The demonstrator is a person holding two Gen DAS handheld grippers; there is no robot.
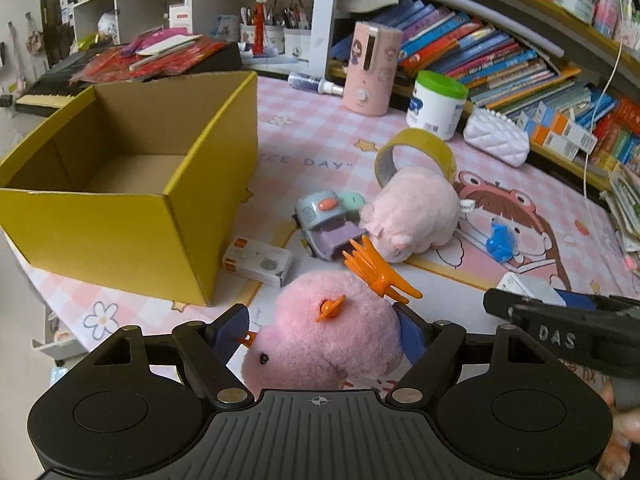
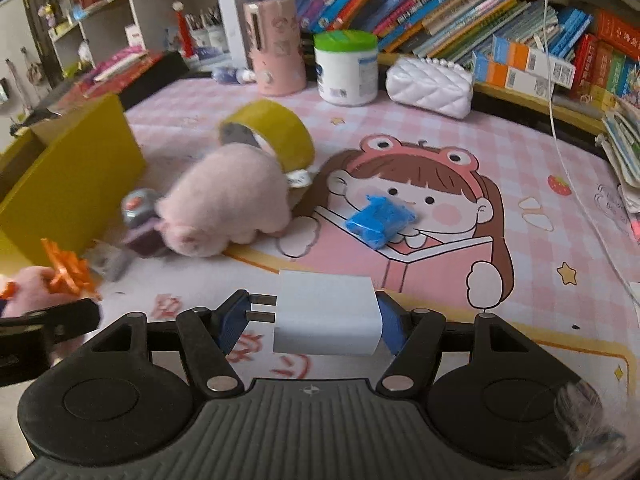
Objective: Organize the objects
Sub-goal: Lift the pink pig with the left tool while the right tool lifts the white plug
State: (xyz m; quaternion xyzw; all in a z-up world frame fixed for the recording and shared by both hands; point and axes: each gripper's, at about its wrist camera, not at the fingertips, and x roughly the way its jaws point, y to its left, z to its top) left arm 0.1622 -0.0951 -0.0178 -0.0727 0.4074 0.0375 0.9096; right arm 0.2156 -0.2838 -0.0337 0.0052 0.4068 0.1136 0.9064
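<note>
My left gripper (image 1: 316, 334) squeezes a fluffy pink toy (image 1: 332, 328) with orange clips (image 1: 378, 272) stuck on it. My right gripper (image 2: 310, 322) pinches a white plug (image 2: 326, 314); its prongs point left. Both sit near me, above the pink mat (image 2: 520, 152). The yellow box (image 1: 132, 184) stands open on the left, with nothing I can see inside. A pale pink pig toy (image 1: 416, 212) lies in the middle, touching a tape roll (image 1: 416, 152) behind it. A blue lump (image 2: 380, 220) lies to the right.
</note>
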